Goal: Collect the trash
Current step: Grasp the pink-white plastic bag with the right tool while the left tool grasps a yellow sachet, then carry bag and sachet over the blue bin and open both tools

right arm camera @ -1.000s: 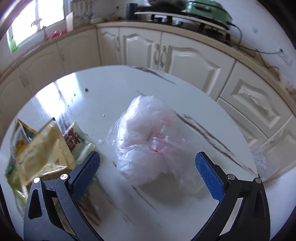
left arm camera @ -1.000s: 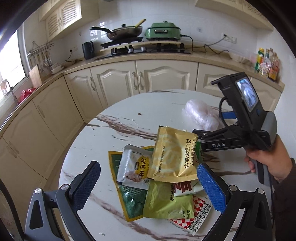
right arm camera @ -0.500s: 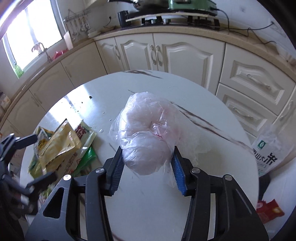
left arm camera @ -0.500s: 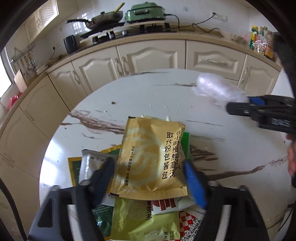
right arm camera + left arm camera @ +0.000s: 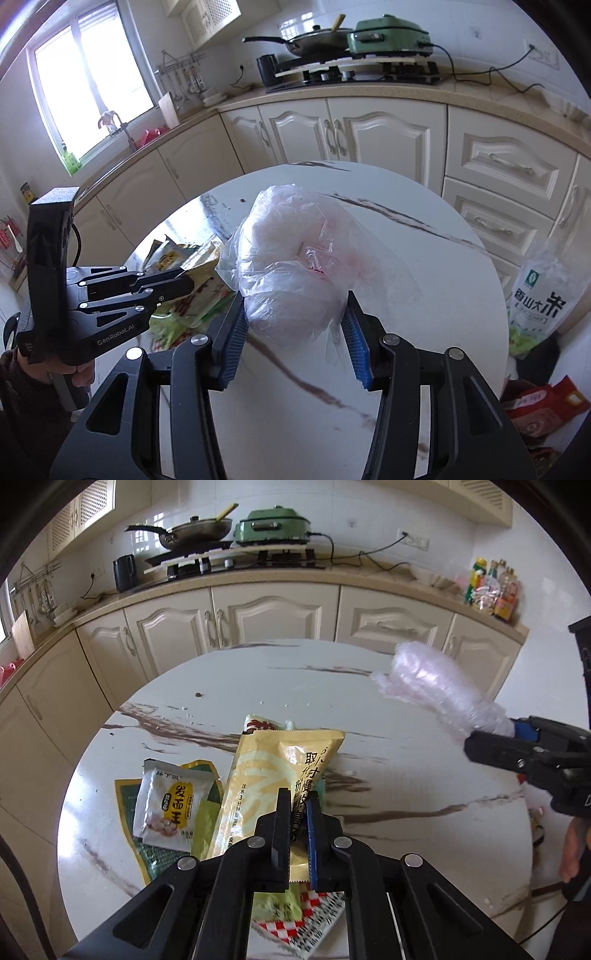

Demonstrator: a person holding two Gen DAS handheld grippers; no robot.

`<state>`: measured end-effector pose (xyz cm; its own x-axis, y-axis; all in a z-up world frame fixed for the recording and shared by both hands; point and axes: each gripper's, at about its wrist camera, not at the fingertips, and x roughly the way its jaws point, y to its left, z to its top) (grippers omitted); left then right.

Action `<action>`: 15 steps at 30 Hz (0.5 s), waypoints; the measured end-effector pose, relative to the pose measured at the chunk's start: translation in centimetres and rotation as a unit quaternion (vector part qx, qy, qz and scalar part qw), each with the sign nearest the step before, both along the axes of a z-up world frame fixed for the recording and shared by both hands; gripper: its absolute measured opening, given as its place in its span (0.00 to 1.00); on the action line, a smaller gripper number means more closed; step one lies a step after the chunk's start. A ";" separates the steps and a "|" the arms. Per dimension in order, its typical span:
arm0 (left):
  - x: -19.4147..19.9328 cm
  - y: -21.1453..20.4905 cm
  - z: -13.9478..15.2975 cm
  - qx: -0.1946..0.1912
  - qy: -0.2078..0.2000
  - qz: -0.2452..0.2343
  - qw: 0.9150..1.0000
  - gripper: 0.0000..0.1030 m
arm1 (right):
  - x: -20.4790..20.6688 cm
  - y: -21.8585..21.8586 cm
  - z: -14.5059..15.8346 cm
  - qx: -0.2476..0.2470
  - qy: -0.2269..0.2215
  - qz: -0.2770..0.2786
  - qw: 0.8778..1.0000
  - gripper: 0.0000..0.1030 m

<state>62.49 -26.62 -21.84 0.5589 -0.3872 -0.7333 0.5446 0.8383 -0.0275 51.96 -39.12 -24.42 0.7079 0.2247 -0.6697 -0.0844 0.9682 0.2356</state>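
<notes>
My left gripper (image 5: pixel 298 797) is shut on a yellow sauce packet (image 5: pixel 269 775) that lies on top of a pile of wrappers on the round marble table (image 5: pixel 388 768). Beside it lie a white-and-yellow sachet (image 5: pixel 166 808), a green wrapper (image 5: pixel 138 805) and a red-checked wrapper (image 5: pixel 314 915). My right gripper (image 5: pixel 295 325) is shut on a crumpled clear plastic bag (image 5: pixel 295 258), lifted off the tabletop (image 5: pixel 424 288). In the left wrist view that bag (image 5: pixel 439 686) hangs at the right above the table. The left gripper (image 5: pixel 184 286) shows at the left of the right wrist view, pinching the packet (image 5: pixel 201 266).
Cream cabinets (image 5: pixel 273 616) and a counter with a wok (image 5: pixel 192 533) and a green cooker (image 5: pixel 277 522) curve behind the table. A rice bag (image 5: pixel 543 291) and red packages (image 5: pixel 539 406) sit on the floor to the right. A hand (image 5: pixel 79 376) grips the left tool.
My left gripper moved in over the pile and closed on the yellow packet. My right gripper closed on the plastic bag and lifted it off the table.
</notes>
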 end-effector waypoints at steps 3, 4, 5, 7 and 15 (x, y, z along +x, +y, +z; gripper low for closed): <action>-1.6 0.9 0.6 -0.024 -0.004 -0.002 1.000 0.02 | -1.2 1.3 0.5 0.003 -0.006 0.004 1.000 0.45; -2.1 1.5 1.0 -0.030 -0.006 -0.002 1.000 0.02 | -1.6 1.6 0.7 0.004 -0.008 0.005 1.000 0.45; -2.7 1.9 1.3 -0.035 -0.011 -0.004 0.999 0.01 | -2.0 2.1 0.9 0.004 -0.009 0.007 1.000 0.45; -4.0 3.4 2.4 -0.047 -0.021 -0.001 0.999 0.01 | -2.7 3.0 1.5 0.002 -0.016 0.010 1.000 0.45; -10.2 10.9 4.5 -0.087 -0.025 0.000 0.996 0.01 | -5.3 7.2 2.7 0.009 -0.026 0.024 0.999 0.45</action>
